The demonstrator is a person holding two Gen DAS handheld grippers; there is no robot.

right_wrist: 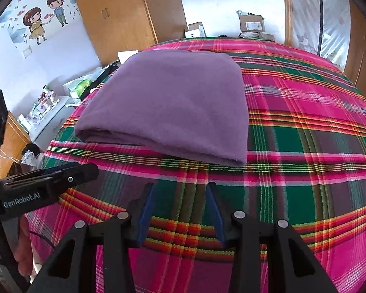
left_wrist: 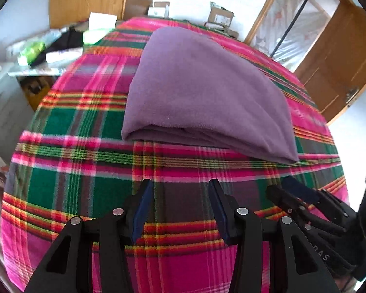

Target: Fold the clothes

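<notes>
A purple garment [left_wrist: 202, 90] lies folded into a thick rectangle on the plaid bed cover [left_wrist: 80, 171]; it also shows in the right wrist view [right_wrist: 173, 105]. My left gripper [left_wrist: 180, 185] is open and empty, hovering over the cover just short of the garment's near folded edge. My right gripper [right_wrist: 180, 188] is open and empty, also short of the near edge. The right gripper appears at the right of the left wrist view [left_wrist: 295, 190]. The left gripper appears at the left of the right wrist view [right_wrist: 51, 175].
The bed cover [right_wrist: 305, 146] is pink, green and red plaid. A cluttered side table [left_wrist: 36, 53] stands left of the bed. Wooden wardrobe [right_wrist: 124, 17], cardboard boxes [right_wrist: 252, 24] beyond the far edge, and a wooden door [left_wrist: 341, 66] at right.
</notes>
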